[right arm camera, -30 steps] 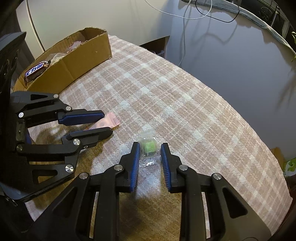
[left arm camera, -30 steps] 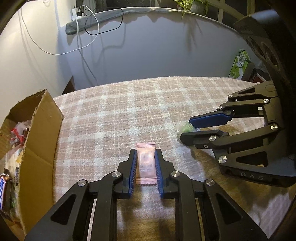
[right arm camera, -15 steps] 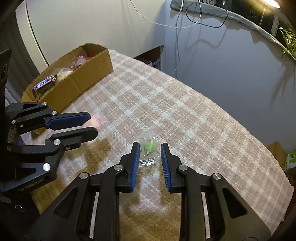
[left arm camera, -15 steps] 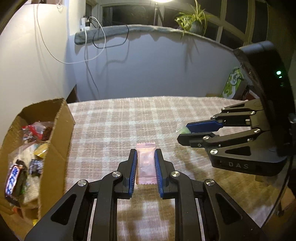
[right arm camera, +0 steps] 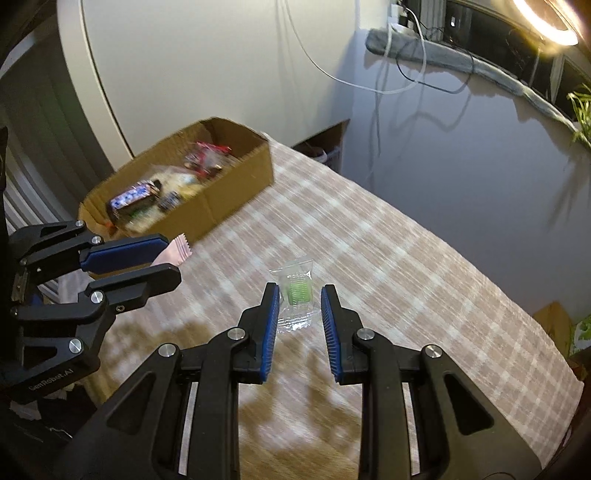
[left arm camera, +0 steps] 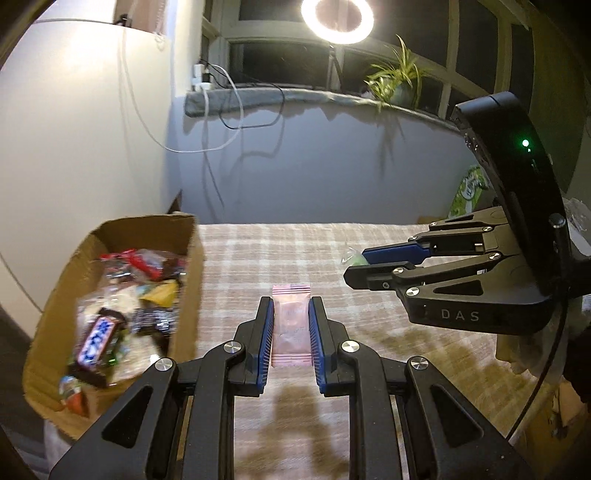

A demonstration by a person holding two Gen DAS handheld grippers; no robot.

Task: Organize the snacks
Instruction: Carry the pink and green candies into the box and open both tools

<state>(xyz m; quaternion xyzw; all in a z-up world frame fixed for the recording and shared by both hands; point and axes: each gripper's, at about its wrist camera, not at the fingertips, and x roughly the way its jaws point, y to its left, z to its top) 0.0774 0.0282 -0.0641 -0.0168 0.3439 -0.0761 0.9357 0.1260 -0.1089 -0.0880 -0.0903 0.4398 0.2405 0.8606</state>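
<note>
My left gripper [left arm camera: 291, 304] is shut on a pink wrapped snack [left arm camera: 291, 325] and holds it in the air above the plaid-covered table [left arm camera: 280, 251]. It also shows in the right wrist view [right arm camera: 168, 258] with the pink snack [right arm camera: 177, 249] sticking out past the fingers. My right gripper [right arm camera: 297, 291] is shut on a clear packet with a green candy [right arm camera: 297, 293], also lifted off the table. It shows in the left wrist view [left arm camera: 354, 266], with the green candy [left arm camera: 354, 257] at its tips. The cardboard box [left arm camera: 186, 295] of snacks stands at the left.
The box [right arm camera: 236, 184] holds several wrapped snacks, including a Snickers bar [left arm camera: 98, 338]. A ring light [left arm camera: 337, 16] and a potted plant [left arm camera: 397, 79] are by the window. A green package [left arm camera: 469, 190] lies beyond the table's far right edge.
Both grippers have risen off the table with their snacks held. The views have tilted up, and the box has come more into view on the left.
</note>
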